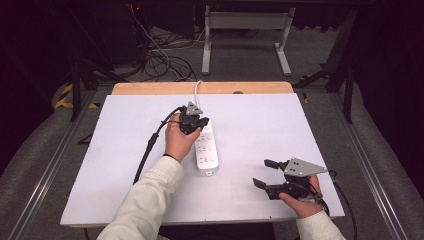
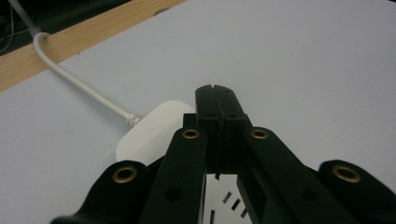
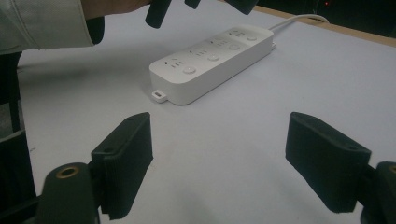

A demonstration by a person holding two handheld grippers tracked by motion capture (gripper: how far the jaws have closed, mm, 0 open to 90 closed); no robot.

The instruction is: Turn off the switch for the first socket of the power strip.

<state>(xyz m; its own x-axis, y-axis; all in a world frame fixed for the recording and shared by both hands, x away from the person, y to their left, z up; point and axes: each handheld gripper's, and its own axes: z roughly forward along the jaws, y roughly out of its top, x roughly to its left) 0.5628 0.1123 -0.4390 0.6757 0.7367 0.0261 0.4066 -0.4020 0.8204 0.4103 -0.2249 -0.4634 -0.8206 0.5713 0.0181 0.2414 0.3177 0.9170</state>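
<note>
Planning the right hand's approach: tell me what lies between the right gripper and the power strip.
Nothing: between the right gripper and the power strip lies bare white table, clearest in the right gripper view; the high view agrees.

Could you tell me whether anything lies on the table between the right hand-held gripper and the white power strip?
Nothing visible does. The right hand-held gripper, jaws open, faces the power strip across bare white table. The left hand-held gripper, jaws closed, sits over the strip's far end, off that path.
</note>
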